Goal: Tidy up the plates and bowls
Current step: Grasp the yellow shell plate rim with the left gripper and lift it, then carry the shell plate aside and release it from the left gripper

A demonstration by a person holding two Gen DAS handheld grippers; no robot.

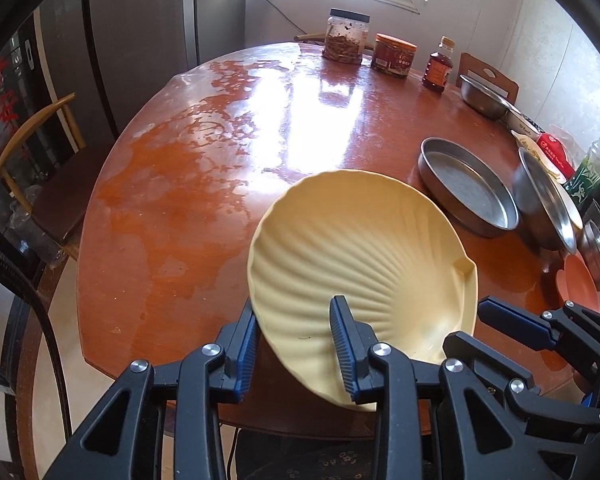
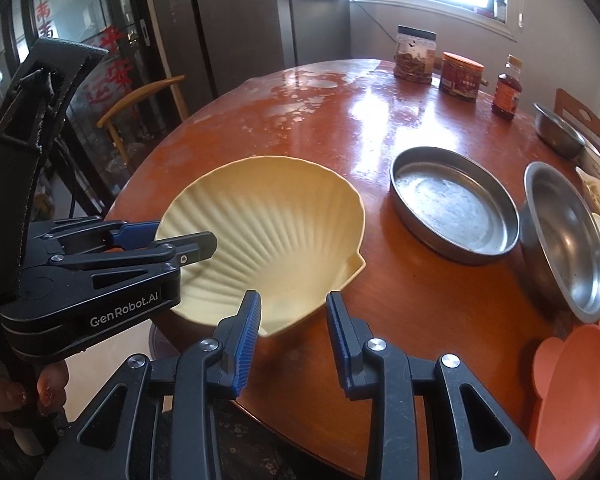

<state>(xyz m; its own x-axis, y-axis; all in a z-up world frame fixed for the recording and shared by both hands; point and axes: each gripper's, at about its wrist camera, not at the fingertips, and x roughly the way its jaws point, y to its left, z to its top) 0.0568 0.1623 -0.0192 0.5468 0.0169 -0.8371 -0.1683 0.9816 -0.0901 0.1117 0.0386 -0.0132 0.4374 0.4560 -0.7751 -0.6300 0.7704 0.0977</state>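
Observation:
A cream shell-shaped plate [image 1: 360, 248] lies near the table's front edge; it also shows in the right wrist view [image 2: 272, 236]. My left gripper [image 1: 296, 344] has one finger over and one under the plate's left rim and looks closed on it; from the right wrist view it [image 2: 180, 244] grips the plate's left edge. My right gripper [image 2: 292, 336] is open and empty, just in front of the plate's near rim. A flat round metal pan [image 2: 456, 208] and a steel bowl [image 2: 568, 240] stand to the right.
A pink plate [image 2: 576, 392] lies at the front right. Another steel bowl [image 2: 560, 130], two jars [image 2: 416, 54] and a small bottle [image 2: 508, 88] stand at the back of the round wooden table [image 2: 340, 128]. A chair [image 1: 40, 168] stands at left.

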